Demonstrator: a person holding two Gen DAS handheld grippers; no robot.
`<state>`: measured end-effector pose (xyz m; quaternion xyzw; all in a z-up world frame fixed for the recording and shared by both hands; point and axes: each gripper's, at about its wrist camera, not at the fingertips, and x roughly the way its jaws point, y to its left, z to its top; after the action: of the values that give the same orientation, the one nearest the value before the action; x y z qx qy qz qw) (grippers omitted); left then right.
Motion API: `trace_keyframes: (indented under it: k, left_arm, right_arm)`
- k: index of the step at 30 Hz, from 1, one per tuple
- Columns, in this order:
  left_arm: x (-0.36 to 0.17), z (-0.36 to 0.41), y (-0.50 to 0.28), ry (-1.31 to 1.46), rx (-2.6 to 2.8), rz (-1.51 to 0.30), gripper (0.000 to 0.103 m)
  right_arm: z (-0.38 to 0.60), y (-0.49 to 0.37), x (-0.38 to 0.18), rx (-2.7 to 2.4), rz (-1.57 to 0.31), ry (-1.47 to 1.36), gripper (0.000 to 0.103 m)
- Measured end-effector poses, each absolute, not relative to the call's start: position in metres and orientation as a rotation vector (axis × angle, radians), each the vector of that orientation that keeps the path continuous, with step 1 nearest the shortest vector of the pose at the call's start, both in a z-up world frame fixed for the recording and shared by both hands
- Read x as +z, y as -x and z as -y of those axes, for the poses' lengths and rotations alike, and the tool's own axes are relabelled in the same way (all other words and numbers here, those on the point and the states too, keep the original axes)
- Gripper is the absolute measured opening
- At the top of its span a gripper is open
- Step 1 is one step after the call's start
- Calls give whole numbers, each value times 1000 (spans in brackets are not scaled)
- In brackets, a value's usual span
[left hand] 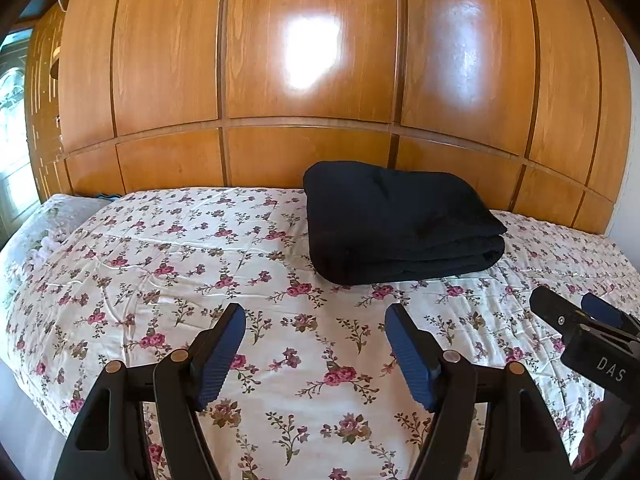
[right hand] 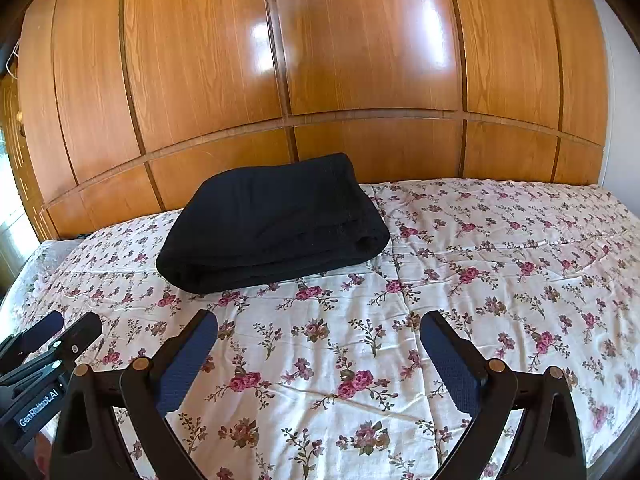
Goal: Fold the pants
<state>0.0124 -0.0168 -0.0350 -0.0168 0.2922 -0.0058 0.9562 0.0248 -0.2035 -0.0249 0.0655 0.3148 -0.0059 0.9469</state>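
Note:
The black pants (left hand: 396, 224) lie folded in a thick rectangular stack on the floral bedspread (left hand: 180, 264), near the far edge by the wooden wardrobe. They also show in the right wrist view (right hand: 272, 224). My left gripper (left hand: 316, 316) is open and empty, held above the bed short of the pants. My right gripper (right hand: 318, 328) is open and empty too, to the right of the left one. Each gripper shows at the edge of the other's view: the right gripper (left hand: 576, 312) and the left gripper (right hand: 64, 328).
A tall glossy wooden wardrobe (left hand: 304, 80) stands right behind the bed. A window (left hand: 12, 128) is at the far left. The bed's left edge (left hand: 36, 396) drops to the floor. The bedspread stretches away to the right (right hand: 520, 264).

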Motion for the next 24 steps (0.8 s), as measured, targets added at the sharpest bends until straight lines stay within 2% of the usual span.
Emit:
trace_keyframes:
  k: [24]
  left_arm:
    - [-43,18,-16,21,-23,-634,73]
  right_arm:
    - [203,-28,-32,-5,-667,-140,102]
